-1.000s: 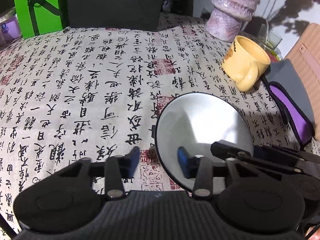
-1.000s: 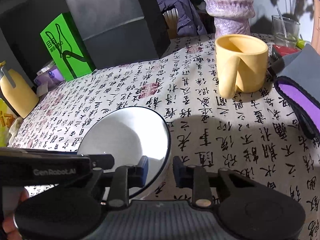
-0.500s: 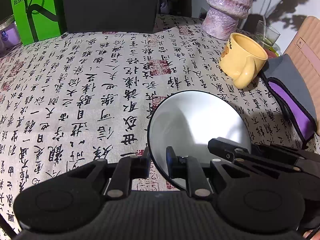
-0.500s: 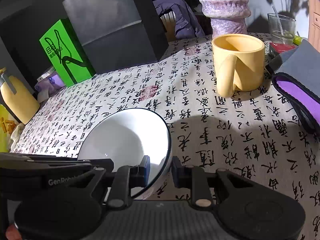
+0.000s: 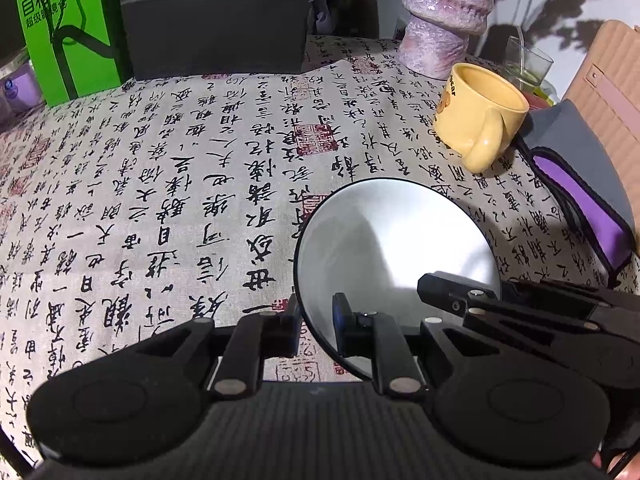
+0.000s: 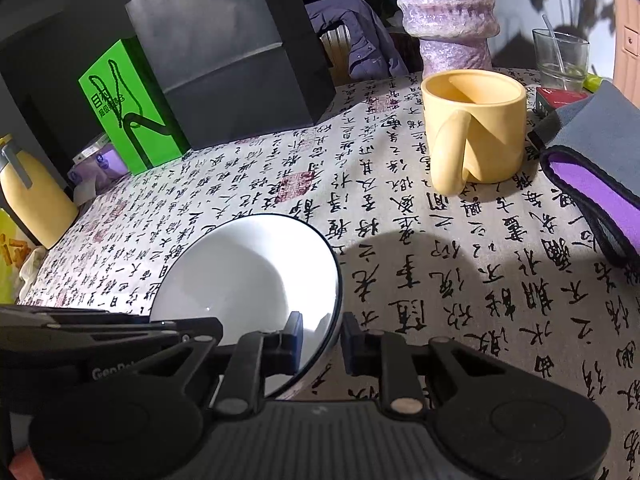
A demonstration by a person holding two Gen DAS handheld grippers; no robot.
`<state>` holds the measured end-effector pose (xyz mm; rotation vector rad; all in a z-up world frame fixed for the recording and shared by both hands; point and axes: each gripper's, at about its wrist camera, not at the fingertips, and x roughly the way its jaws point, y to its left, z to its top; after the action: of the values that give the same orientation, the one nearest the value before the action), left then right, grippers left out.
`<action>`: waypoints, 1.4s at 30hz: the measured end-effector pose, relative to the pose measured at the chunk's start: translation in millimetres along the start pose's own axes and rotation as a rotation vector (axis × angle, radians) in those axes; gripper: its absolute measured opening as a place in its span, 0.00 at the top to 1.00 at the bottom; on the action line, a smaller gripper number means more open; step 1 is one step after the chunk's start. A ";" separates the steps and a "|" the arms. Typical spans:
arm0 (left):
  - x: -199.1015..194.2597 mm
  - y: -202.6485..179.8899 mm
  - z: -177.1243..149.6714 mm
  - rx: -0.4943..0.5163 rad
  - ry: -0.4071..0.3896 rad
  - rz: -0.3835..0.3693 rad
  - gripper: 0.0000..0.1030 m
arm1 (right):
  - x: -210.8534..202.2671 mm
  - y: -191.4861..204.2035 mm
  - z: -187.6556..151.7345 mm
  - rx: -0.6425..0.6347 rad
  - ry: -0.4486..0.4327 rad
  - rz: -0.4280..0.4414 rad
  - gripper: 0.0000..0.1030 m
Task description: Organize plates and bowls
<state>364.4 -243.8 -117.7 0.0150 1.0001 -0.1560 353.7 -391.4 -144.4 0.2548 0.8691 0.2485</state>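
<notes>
Green carton [image 6: 132, 120] printed with Chinese characters at far left, matte black box [image 6: 228, 60] beside it; calligraphy-printed tablecloth [image 5: 180, 184] underneath; "GenRo…" lettering on left gripper [image 5: 316, 326], clenched on near rim of glossy white black-edged bowl [image 5: 396, 240]; right gripper [image 6: 320, 342] pinching opposite rim, angled downward; smooth yellow mug [image 6: 476, 128] upright beyond.

A home, by the look of it: dining table under a calligraphy-print tablecloth [image 5: 168, 168]. Household clutter along the edges: yellow mug [image 6: 474, 128], drinking glass [image 6: 560, 60], tall purple vase [image 5: 444, 16], green carton [image 5: 68, 32]. A jacket [image 6: 360, 48] is draped over a chair behind.
</notes>
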 end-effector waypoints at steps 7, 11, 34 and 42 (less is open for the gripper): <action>-7.7 -1.4 -1.6 0.018 -0.028 0.010 0.84 | -0.7 1.6 -0.6 -0.011 0.001 0.005 0.83; -11.4 -3.6 -2.6 0.034 -0.037 0.019 0.84 | -1.3 1.4 -0.3 -0.011 -0.001 0.010 0.84; -47.0 13.2 -3.8 0.027 -0.090 0.005 0.84 | -27.7 38.3 10.6 -0.062 -0.056 -0.030 0.87; -68.7 22.0 -12.5 0.018 -0.120 0.005 0.84 | -44.1 54.0 8.8 -0.074 -0.078 -0.022 0.87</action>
<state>320.6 -212.6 -68.1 0.0242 0.8792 -0.1600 327.1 -355.6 -90.0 0.1847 0.7833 0.2484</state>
